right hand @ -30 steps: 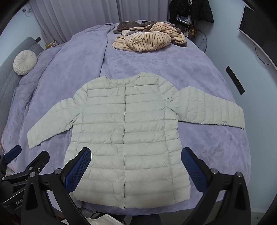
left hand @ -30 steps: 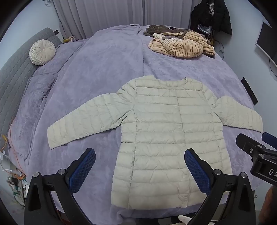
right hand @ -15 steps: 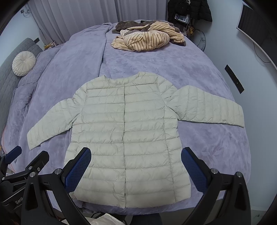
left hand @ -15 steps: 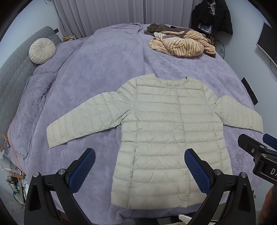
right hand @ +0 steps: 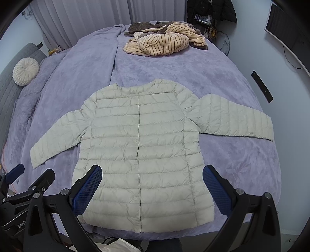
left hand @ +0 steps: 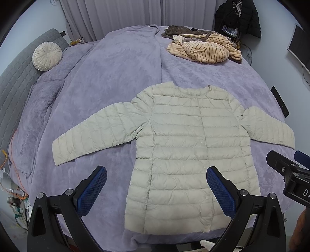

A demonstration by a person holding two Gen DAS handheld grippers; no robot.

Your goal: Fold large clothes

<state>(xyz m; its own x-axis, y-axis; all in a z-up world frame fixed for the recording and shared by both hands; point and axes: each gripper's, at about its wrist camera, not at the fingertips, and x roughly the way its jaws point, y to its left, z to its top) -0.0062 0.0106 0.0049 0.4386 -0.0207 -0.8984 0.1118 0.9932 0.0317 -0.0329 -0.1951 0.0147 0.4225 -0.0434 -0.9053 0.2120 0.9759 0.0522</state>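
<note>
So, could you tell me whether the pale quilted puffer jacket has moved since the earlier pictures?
No. The pale quilted puffer jacket lies where it did, judged against the round cream pleated cushion in the left wrist view.

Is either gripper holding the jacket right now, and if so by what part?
Nothing is held. The left gripper and right gripper are open above the jacket.

Lavender-covered bed point(left hand: 120, 64), grey quilted headboard point(left hand: 13, 77), pale curtains point(left hand: 120, 15), white walls.
</note>
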